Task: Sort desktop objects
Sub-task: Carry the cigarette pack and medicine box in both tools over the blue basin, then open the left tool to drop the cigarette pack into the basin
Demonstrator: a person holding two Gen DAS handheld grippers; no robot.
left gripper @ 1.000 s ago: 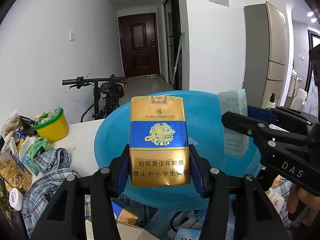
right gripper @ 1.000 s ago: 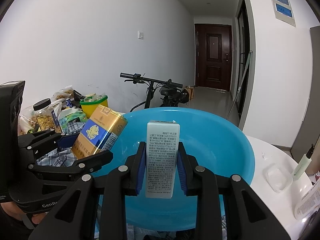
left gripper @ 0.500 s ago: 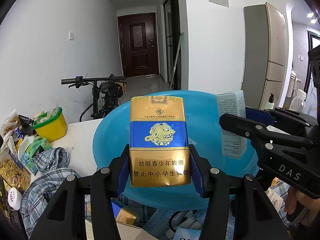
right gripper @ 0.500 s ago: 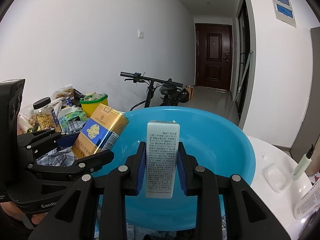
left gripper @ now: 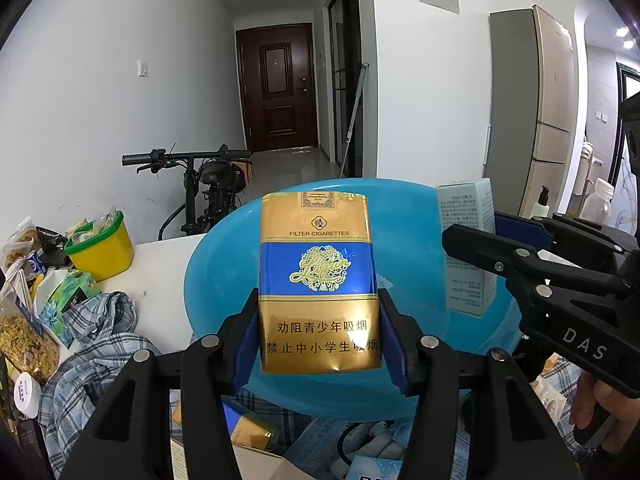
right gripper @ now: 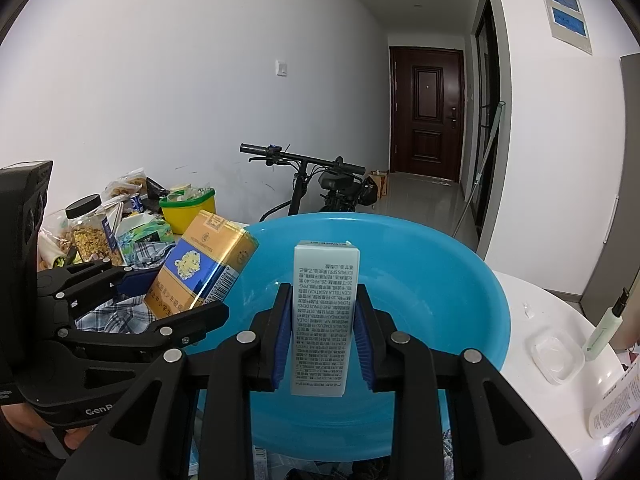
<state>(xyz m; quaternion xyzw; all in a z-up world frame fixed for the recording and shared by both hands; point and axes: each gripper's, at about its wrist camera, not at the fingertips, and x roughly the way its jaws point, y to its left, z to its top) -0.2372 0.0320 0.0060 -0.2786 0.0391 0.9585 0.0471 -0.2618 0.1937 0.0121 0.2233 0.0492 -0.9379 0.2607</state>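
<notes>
Blue plastic, smooth and glossy, is forming the round basin (right gripper: 460,280) over which you are holding both items; its wide curved wall is sloping to a shallow floor, so it is probably the place meant for them. You are carrying the cigarette pack (left gripper: 318,284) upright in the left gripper (left gripper: 318,340), whose blue pads are pressing its two narrow sides near the bottom. You are carrying the pale green carton (right gripper: 324,316) upright in the right gripper (right gripper: 324,340), the jaws closing narrowly on its long printed faces.

To do this step well, you are best lowering each item until it is close to the basin floor before easing the jaws apart, since both are standing tall in the grip and would likely tip and slide on the slick plastic. Releasing one hand at a time should be keeping the two grippers, now just beside each other, from knocking together.

Foil-like wrap is giving the pack a reflective gold and blue skin with soft, slightly rounded edges; it may be slipping more readily than the matte cardboard of the slim, sharp-cornered carton. Beside the basin, a rumpled checked cloth (left gripper: 100,344) and a yellow tub (left gripper: 102,246) are lying on the white table (left gripper: 160,276).
</notes>
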